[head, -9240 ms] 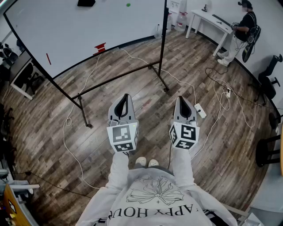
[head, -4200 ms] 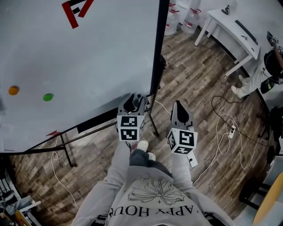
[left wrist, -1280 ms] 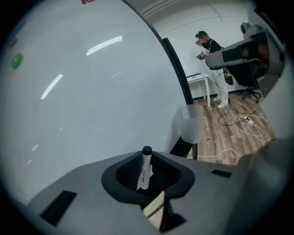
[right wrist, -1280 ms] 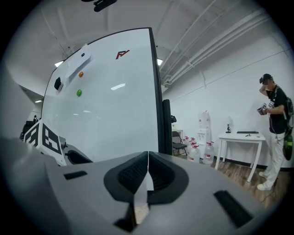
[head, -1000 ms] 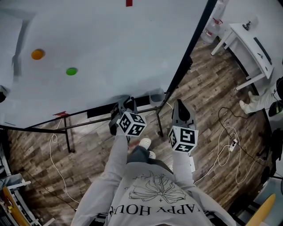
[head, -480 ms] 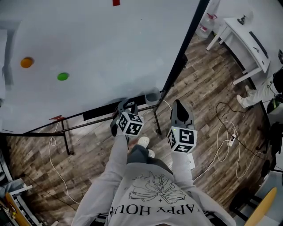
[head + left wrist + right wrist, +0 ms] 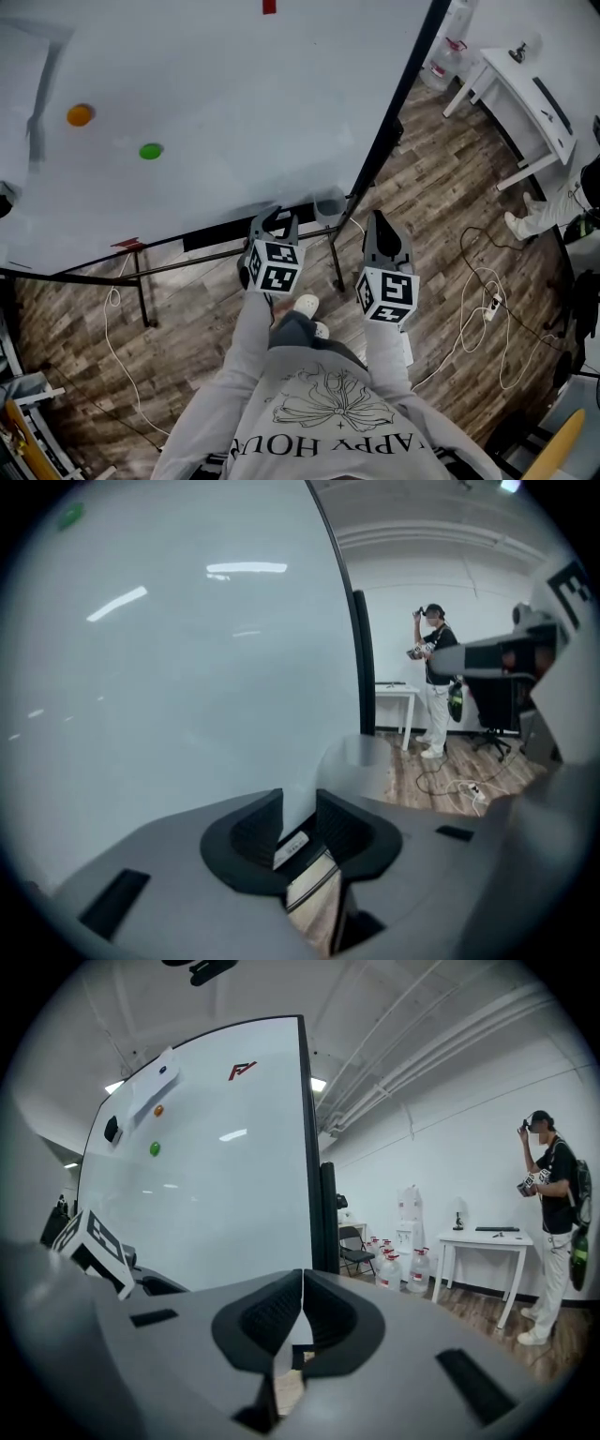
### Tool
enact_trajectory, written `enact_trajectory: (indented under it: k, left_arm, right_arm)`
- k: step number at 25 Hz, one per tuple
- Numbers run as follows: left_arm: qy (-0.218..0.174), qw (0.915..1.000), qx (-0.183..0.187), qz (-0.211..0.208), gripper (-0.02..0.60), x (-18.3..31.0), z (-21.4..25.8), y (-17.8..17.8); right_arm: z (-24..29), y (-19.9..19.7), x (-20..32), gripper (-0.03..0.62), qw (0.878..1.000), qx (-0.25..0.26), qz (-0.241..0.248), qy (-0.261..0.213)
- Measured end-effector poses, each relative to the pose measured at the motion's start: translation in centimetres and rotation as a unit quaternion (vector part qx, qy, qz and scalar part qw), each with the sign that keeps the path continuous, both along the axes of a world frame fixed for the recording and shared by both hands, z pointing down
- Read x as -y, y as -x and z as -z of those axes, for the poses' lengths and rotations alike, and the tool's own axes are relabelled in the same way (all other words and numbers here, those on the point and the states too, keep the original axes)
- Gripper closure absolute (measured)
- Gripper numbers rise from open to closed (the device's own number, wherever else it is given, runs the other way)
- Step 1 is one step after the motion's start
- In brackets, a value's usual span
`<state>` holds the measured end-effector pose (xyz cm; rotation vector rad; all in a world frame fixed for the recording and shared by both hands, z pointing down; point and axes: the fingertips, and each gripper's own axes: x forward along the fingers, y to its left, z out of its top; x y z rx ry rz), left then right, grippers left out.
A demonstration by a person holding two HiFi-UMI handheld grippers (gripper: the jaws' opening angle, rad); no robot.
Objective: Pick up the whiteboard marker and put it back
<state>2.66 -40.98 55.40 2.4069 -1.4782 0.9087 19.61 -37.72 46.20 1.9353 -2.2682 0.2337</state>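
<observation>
In the whiteboard's tray [image 7: 211, 240], a white marker [image 7: 292, 845], grey cup [image 7: 327, 208] beside

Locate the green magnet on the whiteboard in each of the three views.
Head view: green magnet at upper left on the whiteboard, beside the orange magnet.
Left gripper view: magnet faint, in the top left corner.
Right gripper view: magnet left of centre, below the orange one.
Shared landmark: the whiteboard's black side frame.
</observation>
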Motion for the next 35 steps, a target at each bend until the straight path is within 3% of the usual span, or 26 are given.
enact_trajectory:
  k: [5, 8, 15, 23, 35]
  left_arm:
    - [-0.041, 0.9966, -0.071, 0.013, 0.543, -0.7, 5.2, 0.4]
    - [-0.065, 0.9916, -0.11, 0.02, 0.555, -1.3, 8.2, 0.7]
    - [-0.128, 0.9773, -0.16, 0.055, 0.565, -2.4, 13.2, 2.6]
    - [-0.176, 0.9626, -0.183, 0.095, 0.568, -4.4, 16.2, 5.3]
    - [-0.191, 0.9581, -0.185, 0.106, 0.568, -6.3, 17.3, 7.0]
  right_arm:
    - [1.6, 1.3, 0.0, 0.589, 1.0, 0.006, 0.015, -0.02]
    - [2.5, 2.2, -0.1, 0.589, 0.999, 0.008, 0.024, -0.03]
    - [4.2, 4.1, -0.8, 0.589, 0.998, 0.012, 0.039, -0.049]
    - [5.7, 5.9, -1.8, 0.589, 0.996, 0.017, 0.053, -0.067]
    - [6.8, 7.5, -2.8, 0.589, 0.995, 0.013, 0.059, -0.079]
